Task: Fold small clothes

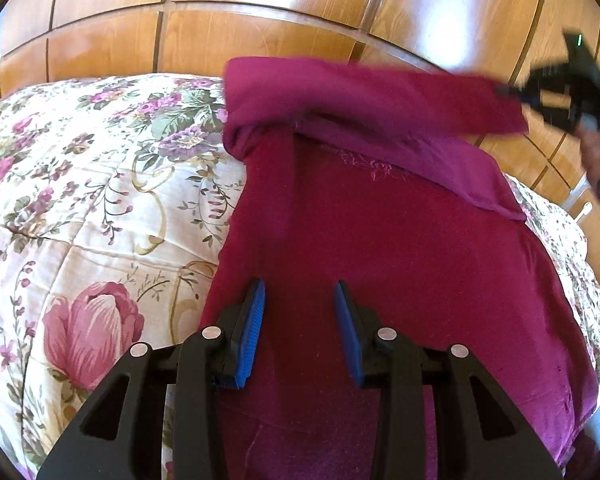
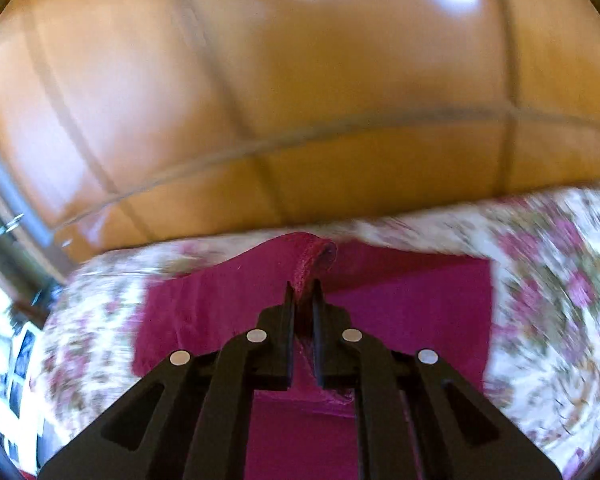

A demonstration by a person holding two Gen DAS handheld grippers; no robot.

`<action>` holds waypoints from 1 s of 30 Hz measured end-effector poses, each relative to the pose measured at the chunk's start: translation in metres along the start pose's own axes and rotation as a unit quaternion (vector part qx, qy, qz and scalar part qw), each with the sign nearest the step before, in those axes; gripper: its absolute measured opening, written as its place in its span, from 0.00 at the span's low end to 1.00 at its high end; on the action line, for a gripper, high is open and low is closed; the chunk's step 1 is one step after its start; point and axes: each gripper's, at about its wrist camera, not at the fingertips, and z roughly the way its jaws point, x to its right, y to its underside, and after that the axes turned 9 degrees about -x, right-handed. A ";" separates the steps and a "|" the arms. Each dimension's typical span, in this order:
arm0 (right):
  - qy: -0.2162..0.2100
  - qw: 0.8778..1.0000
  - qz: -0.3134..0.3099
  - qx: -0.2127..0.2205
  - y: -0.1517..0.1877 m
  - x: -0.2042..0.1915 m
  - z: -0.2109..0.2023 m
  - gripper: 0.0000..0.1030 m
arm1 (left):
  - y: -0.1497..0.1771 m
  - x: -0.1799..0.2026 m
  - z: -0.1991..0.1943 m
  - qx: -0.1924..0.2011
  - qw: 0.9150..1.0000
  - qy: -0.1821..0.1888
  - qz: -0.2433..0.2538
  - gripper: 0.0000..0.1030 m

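My right gripper (image 2: 303, 292) is clenched on a sleeve (image 1: 380, 96) of the magenta garment (image 1: 380, 260), lifting it off the floral quilt (image 1: 80, 200). Left gripper (image 1: 300, 300) hovers released, garment body lying under its jaws. I should carry the sleeve across slowly, keeping it taut, then lay it flat.

A bedroom in a home — a bed under a quilted floral bedspread (image 1: 100, 208), cream with pink and purple blooms. Right behind the bedspread rises glossy wooden panelling (image 1: 260, 12) — a headboard or wardrobe front, unclear which.
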 end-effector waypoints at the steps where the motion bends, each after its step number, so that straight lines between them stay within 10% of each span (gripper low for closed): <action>1: 0.024 0.999 0.018 -0.015 0.004 0.019 0.013 0.06 | 0.000 0.001 0.001 -0.001 1.000 -0.002 0.001 0.34; 13: 0.144 0.986 0.030 -0.075 0.048 0.084 0.052 0.08 | -0.048 0.003 -0.019 -0.019 0.999 0.008 -0.027 0.34; 17: 0.134 0.990 0.011 -0.044 0.053 0.075 0.031 0.47 | -0.088 0.001 -0.023 0.014 0.999 0.005 -0.030 0.34; 21: 0.102 0.995 -0.010 0.021 0.047 0.046 0.000 0.49 | -0.134 0.009 -0.014 0.039 0.999 0.022 -0.028 0.34; 30: 0.123 0.990 -0.056 -0.035 0.063 0.020 0.072 0.53 | -0.204 0.020 0.055 0.016 1.000 -0.002 -0.017 0.34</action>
